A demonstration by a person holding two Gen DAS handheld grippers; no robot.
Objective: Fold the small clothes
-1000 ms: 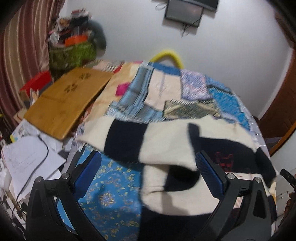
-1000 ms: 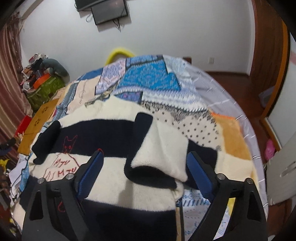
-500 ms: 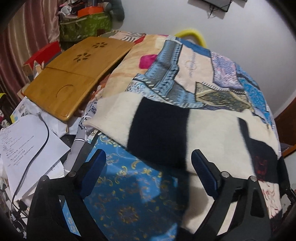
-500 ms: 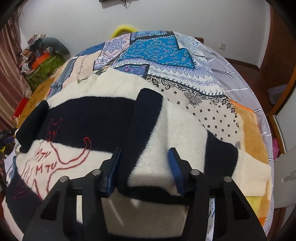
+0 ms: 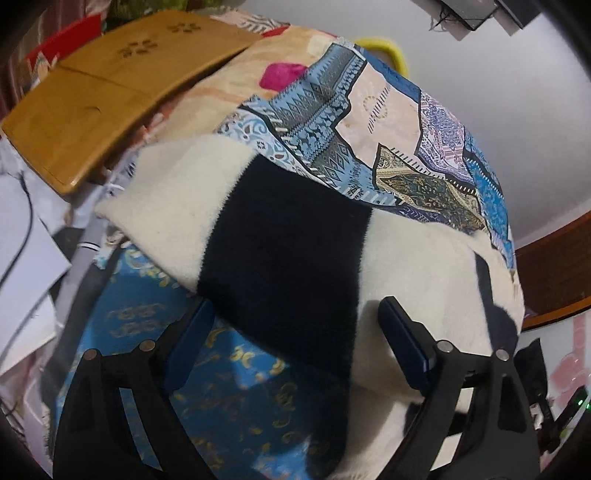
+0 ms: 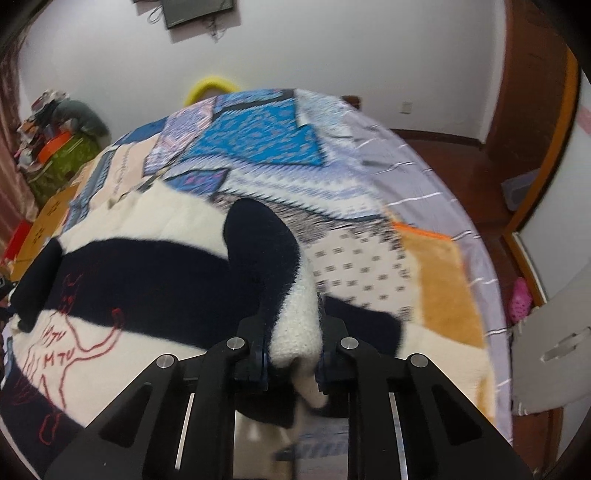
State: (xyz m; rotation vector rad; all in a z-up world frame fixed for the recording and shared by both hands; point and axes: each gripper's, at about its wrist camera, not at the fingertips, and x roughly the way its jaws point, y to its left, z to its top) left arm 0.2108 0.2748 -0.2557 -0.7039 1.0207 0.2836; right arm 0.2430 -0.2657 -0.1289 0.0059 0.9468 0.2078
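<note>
Sweaters: I count one striped sweater (image 5: 288, 251) on the patchwork quilt (image 6: 266, 147);
Left gripper (image 5: 295, 336): wide apart, empty;
Right gripper (image 6: 293, 328): clamped on its sleeve (image 6: 273, 266).

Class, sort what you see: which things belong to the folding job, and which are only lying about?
Job: striped sweater; its sleeve, clamped by right hand-held gripper; left hand-held gripper, open.

Lying about: wooden lap tray; papers; patchwork bedspread; wall screen.
</note>
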